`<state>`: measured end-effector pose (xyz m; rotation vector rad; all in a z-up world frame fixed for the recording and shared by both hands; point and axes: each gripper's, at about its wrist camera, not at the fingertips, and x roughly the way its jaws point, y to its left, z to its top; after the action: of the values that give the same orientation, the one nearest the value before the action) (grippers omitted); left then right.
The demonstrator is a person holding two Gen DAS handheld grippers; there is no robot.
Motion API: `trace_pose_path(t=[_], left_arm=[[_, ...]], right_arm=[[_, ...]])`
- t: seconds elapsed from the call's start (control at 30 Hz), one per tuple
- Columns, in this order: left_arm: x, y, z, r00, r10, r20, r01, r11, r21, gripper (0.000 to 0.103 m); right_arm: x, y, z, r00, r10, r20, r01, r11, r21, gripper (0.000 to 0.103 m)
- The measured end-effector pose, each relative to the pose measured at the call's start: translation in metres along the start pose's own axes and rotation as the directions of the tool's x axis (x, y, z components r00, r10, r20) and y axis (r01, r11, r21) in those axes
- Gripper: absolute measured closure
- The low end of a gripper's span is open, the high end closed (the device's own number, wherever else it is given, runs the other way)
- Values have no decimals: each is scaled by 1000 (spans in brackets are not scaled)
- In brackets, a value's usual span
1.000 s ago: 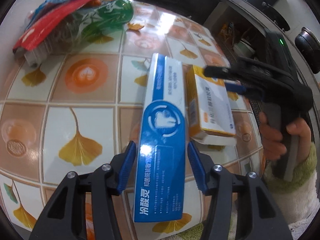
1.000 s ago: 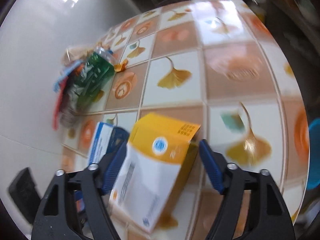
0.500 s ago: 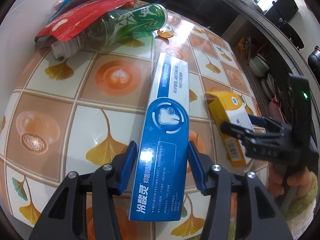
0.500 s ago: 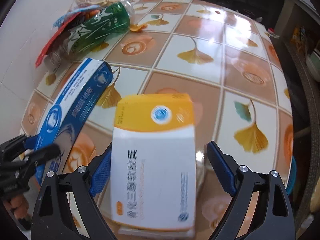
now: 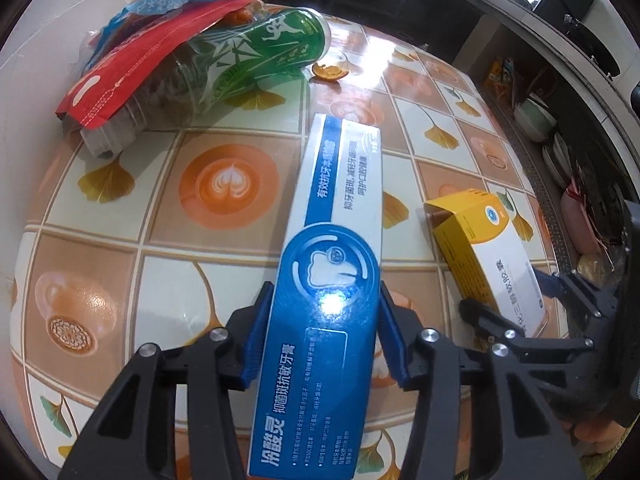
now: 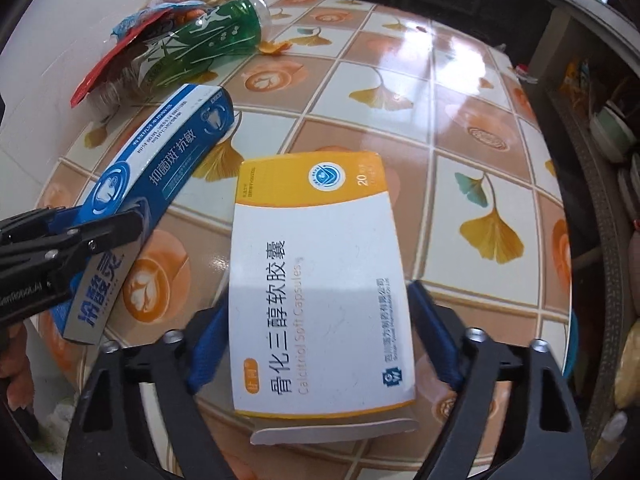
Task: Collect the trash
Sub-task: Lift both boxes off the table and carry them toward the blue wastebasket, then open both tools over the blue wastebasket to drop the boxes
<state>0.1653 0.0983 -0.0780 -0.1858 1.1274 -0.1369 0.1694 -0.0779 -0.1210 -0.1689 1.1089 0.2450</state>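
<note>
Boxes, two (image 5: 320, 320) (image 6: 320, 280); bottle, one (image 5: 248, 60)

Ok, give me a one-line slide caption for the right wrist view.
Right gripper closing around a yellow-and-white medicine box on the tiled table.

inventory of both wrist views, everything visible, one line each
toothpaste box: 1, blue and white, between left tool's pads
capsule box: 1, yellow and white, between right tool's pads
bottle: 1, green label, lying at table's far corner
pouch: 1, red, on the bottle
wrapper: 1, blue, behind pouch
table: 1, orange and white tile print
left tool: 1, black with blue pads, jaws closing on toothpaste box
right tool: 1, black with blue pads, jaws closing around capsule box
</note>
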Motion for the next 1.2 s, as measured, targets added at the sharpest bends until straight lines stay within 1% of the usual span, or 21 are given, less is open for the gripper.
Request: trace_pose_path(t=[0.17, 0.23, 0.3, 0.37, 0.47, 0.53, 0.6, 0.63, 0.7, 0.77, 0.8, 0.83, 0.87, 0.9, 0.97, 1.0, 1.03, 1.07, 1.1, 1.17, 1.2], left_arm=[[-5, -4, -4, 1000, 14, 25, -14, 1000, -8, 56], [-10, -8, -5, 999, 17, 37, -16, 1000, -8, 56], [-16, -15, -6, 999, 16, 49, -16, 1000, -2, 56], [-22, -24, -8, 998, 5, 58, -6, 1000, 9, 56], [-29, -47, -8, 997, -37, 66, 35, 999, 39, 56], [-32, -72, -5, 995, -78, 69, 72, 994, 82, 56], [-32, -98, -2, 991, -118, 63, 109, 985, 132, 56], [-32, -118, 0, 988, -146, 55, 134, 976, 173, 56], [-29, -152, 5, 981, -193, 31, 180, 955, 235, 56], [-19, -196, 10, 964, -264, -45, 265, 920, 288, 56], [-12, -220, 13, 950, -299, -91, 312, 898, 310, 56], [-4, -239, 15, 940, -317, -129, 342, 883, 323, 56], [5, -257, 15, 930, -326, -167, 365, 870, 332, 56], [19, -285, 16, 918, -332, -217, 391, 850, 352, 56], [45, -325, 14, 897, -326, -298, 424, 824, 376, 56], [59, -340, 12, 887, -314, -338, 434, 819, 376, 56], [81, -363, 9, 868, -292, -402, 447, 813, 374, 56], [94, -376, 6, 859, -275, -432, 449, 811, 376, 56], [115, -396, 1, 854, -234, -465, 436, 809, 394, 56], [142, -417, -6, 851, -183, -493, 420, 799, 429, 56], [163, -432, -10, 840, -149, -521, 414, 796, 441, 56]], right_arm=[[-8, -16, -4, 997, 69, 41, -71, 996, 62, 35], [-13, -27, -6, 991, 113, 66, -120, 987, 105, 35], [-20, -36, -9, 987, 137, 89, -148, 980, 133, 35], [-32, -51, -14, 977, 171, 128, -191, 967, 169, 35], [-51, -74, -25, 965, 188, 183, -227, 948, 223, 36], [-67, -98, -37, 955, 184, 234, -246, 930, 271, 36], [-86, -126, -55, 946, 156, 286, -250, 909, 332, 35], [-92, -136, -63, 943, 141, 302, -249, 901, 357, 35], [-108, -169, -90, 937, 97, 336, -246, 866, 436, 35], [-112, -198, -111, 936, 59, 346, -238, 830, 505, 35], [-112, -211, -123, 939, 37, 342, -229, 809, 542, 35], [-112, -230, -140, 945, 11, 328, -215, 776, 593, 35], [-110, -249, -156, 948, 4, 318, -218, 736, 641, 35], [-108, -261, -170, 948, 10, 318, -232, 705, 670, 35], [-92, -294, -200, 954, 33, 298, -257, 602, 756, 35], [-86, -304, -209, 956, 41, 291, -262, 567, 781, 35], [-75, -319, -223, 956, 56, 286, -273, 516, 812, 35], [-65, -332, -235, 960, 63, 271, -268, 469, 841, 35], [-54, -344, -247, 964, 71, 258, -263, 427, 865, 35], [-32, -362, -262, 966, 91, 242, -258, 352, 900, 35], [-23, -369, -266, 966, 101, 236, -257, 323, 911, 35]])
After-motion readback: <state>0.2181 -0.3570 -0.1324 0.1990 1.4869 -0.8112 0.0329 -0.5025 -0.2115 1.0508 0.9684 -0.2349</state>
